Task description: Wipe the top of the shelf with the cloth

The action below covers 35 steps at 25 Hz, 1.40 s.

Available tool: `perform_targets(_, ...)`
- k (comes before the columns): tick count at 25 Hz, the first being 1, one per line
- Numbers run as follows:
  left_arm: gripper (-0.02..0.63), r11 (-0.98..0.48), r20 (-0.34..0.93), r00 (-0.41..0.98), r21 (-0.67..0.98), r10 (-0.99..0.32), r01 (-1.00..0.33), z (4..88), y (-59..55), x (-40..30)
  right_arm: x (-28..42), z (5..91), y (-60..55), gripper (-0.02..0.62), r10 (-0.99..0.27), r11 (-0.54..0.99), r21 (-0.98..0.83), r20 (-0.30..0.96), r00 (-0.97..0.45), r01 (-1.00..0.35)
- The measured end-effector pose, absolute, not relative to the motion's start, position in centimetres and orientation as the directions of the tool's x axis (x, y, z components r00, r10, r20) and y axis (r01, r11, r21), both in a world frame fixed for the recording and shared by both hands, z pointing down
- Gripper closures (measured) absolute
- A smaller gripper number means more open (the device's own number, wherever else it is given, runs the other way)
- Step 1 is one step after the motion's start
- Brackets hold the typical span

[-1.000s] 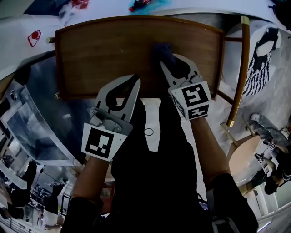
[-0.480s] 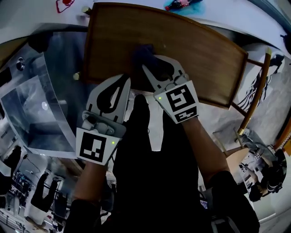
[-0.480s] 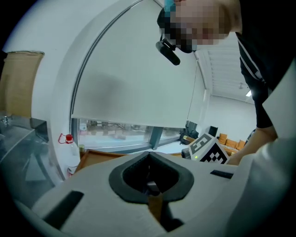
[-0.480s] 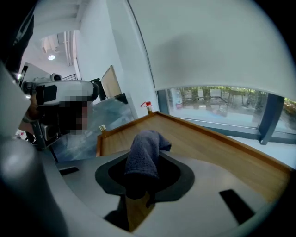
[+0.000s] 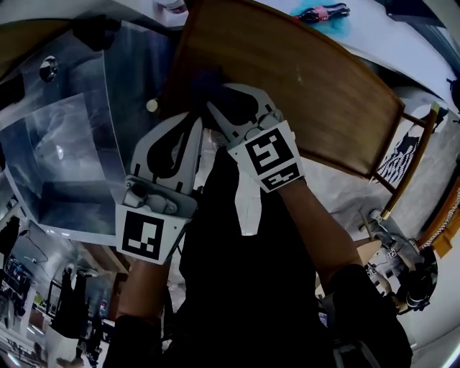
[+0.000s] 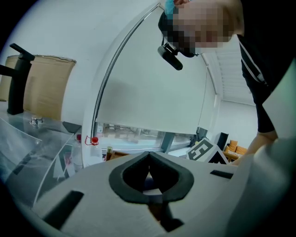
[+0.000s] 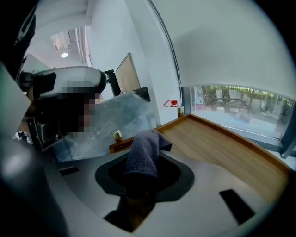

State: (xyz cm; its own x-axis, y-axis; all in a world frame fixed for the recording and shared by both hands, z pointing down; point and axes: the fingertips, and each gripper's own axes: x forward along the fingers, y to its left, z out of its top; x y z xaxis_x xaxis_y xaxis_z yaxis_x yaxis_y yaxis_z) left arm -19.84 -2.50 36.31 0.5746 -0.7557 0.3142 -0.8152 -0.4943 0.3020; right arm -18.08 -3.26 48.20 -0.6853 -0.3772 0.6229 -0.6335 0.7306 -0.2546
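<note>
The dark blue cloth (image 7: 144, 155) sits bunched on the wooden shelf top (image 5: 316, 93) at its near left corner, clamped in the right tongs (image 5: 215, 99), which press it against the wood. In the head view most of the cloth is covered by those tongs. The left tongs (image 5: 194, 123) are closed together with nothing in them, just off the shelf's near edge beside the right ones. A clear plastic cover (image 5: 79, 144) lies past the left edge, with a small brass knob (image 5: 152, 106) at the corner. Beyond the far edge lies a dark bottle (image 5: 320, 13), partly cut off.
</note>
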Motion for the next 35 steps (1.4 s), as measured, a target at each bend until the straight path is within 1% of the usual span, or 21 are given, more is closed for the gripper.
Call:
perform_targets(8, 0.588, -0.48, 0.308, 0.565, 0.311, -0.765, -0.82, 36.4, -2.7, -22.0, -21.2, 49.0, -3.0, 0.488, -0.349, 0.751, -0.253, 0.632, -0.692, -0.61)
perform_targets(16, 0.588, -0.486, 0.315, 0.572, 0.314, -0.757, -0.816, 36.8, -2.4, -21.8, -21.4, 49.5, -2.3, 0.488, -0.341, 0.755, -0.248, 0.643, -0.686, -0.607)
perform_targets(22, 0.588, -0.508, 0.318, 0.59, 0.309, -0.742, -0.804, 36.8, -2.3, -20.1, -19.8, 49.6, -1.4, 0.489, -0.34, 0.747, -0.256, 0.646, -0.683, -0.614)
perform_targets(35, 0.588, -0.559, 0.325, 0.634, 0.3, -0.702, -0.773, 36.4, -1.7, -15.0, -14.0, 49.8, -0.4, 0.489, -0.374, 0.697, -0.266, 0.658, -0.654, -0.666)
